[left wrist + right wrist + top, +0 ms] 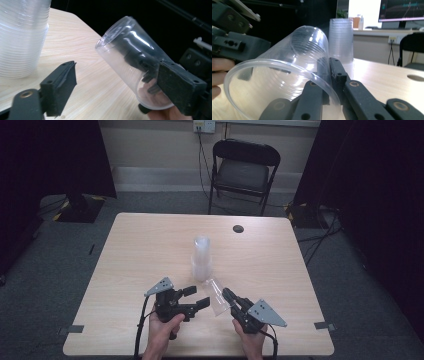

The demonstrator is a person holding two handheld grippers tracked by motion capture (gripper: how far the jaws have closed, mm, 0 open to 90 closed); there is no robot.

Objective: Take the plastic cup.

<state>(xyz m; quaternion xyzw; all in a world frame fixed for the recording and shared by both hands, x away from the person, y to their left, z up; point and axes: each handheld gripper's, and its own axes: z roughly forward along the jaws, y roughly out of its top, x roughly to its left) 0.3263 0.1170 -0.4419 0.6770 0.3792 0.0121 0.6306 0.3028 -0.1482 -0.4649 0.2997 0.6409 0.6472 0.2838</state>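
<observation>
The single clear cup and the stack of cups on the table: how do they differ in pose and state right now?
The single clear cup lies tilted on its side, off the table; the stack of cups stands upright on the table. The right gripper pinches the single cup's wall, one jaw inside; nothing touches the stack. The left gripper is open beside the cup. Both are clear ribbed plastic.

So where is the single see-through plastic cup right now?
In the high view, the single clear plastic cup is near the table's front edge, pinched by its wall in the right gripper, just in front of the tall stack of clear cups.
</observation>
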